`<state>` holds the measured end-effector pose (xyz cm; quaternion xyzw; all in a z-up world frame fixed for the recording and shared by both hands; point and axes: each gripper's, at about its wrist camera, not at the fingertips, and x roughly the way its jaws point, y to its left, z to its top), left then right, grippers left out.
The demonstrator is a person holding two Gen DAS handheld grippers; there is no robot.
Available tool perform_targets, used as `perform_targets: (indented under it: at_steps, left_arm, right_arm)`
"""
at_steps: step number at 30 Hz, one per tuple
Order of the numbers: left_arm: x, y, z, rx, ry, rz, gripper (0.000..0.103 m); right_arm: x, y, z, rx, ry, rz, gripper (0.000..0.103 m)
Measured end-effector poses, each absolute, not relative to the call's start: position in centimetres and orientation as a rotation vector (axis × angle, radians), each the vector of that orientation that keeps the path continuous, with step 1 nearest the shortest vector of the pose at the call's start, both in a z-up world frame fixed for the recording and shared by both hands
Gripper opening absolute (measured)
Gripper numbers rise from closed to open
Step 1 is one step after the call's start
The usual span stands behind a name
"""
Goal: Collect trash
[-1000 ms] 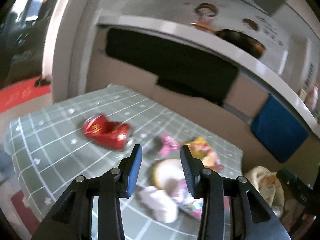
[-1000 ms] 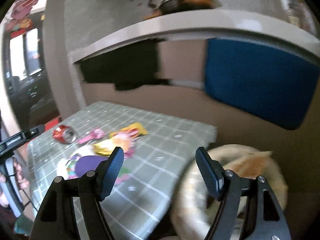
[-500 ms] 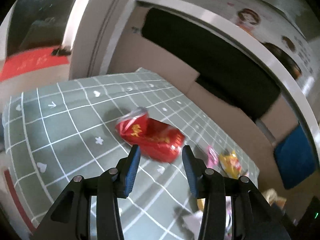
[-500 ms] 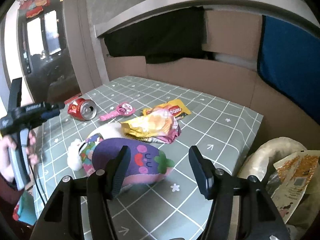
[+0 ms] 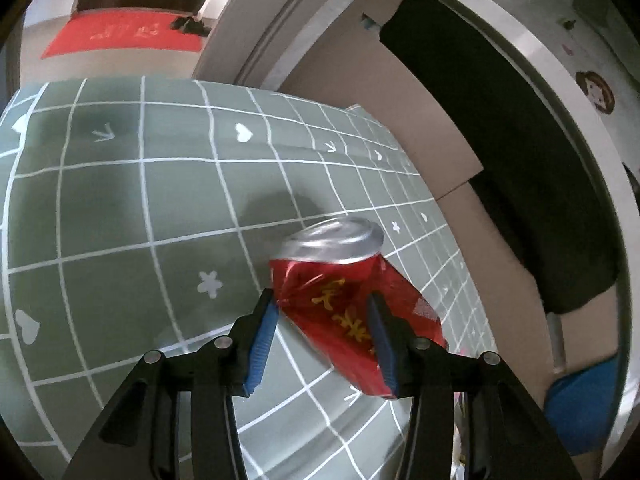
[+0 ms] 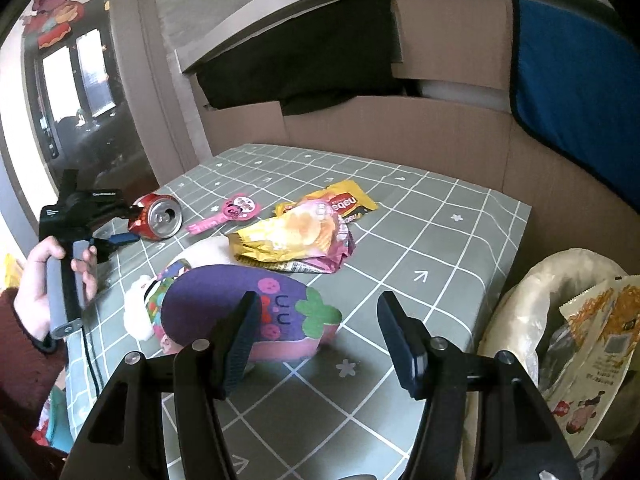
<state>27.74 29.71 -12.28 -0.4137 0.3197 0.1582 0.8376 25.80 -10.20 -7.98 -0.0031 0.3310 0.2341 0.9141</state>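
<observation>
A crushed red can (image 5: 352, 304) lies on its side on the green checked tablecloth (image 5: 120, 208). My left gripper (image 5: 324, 340) is open with its fingers on either side of the can, low over the table. The can (image 6: 158, 216) and the left gripper (image 6: 116, 224) also show in the right wrist view. My right gripper (image 6: 316, 344) is open and empty above the table's near edge, just behind a purple plush toy (image 6: 240, 304). Yellow snack wrappers (image 6: 296, 236) and a pink item (image 6: 224, 216) lie mid-table.
A white bag (image 6: 560, 320) holding a snack packet (image 6: 596, 332) stands off the table's right edge. A cardboard wall (image 6: 400, 124) with black and blue cloths backs the table. A red mat (image 5: 124, 36) lies on the floor beyond the far edge.
My left gripper has moved in over the red can, which now lies between its fingers. My right gripper has swung from the bag side back over the table near the plush toy.
</observation>
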Motion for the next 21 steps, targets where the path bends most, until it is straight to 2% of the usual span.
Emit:
perform_targets:
  at_steps: [1,3,8,21]
  left_arm:
    - [28.0,29.4,-12.3,-0.862,0.686,0.326,0.046]
    - [28.3,28.8,-12.1,-0.833,0.694,0.297,0.038]
    - [26.9,26.5,-10.7,-0.671,0.678,0.240,0.031]
    - [21.8,23.2,-8.1,-0.507,0.692,0.153,0.025]
  right_arm:
    - [25.9,-10.3,-8.1,0.000,0.686,0.482,0.058]
    - [26.0,-10.5,-8.3,0.017,0.696,0.486,0.058]
    - [25.4,-11.0,-8.2,0.043,0.699,0.496,0.058]
    - [23.9,-12.1,-7.4,0.101,0.686,0.525,0.058]
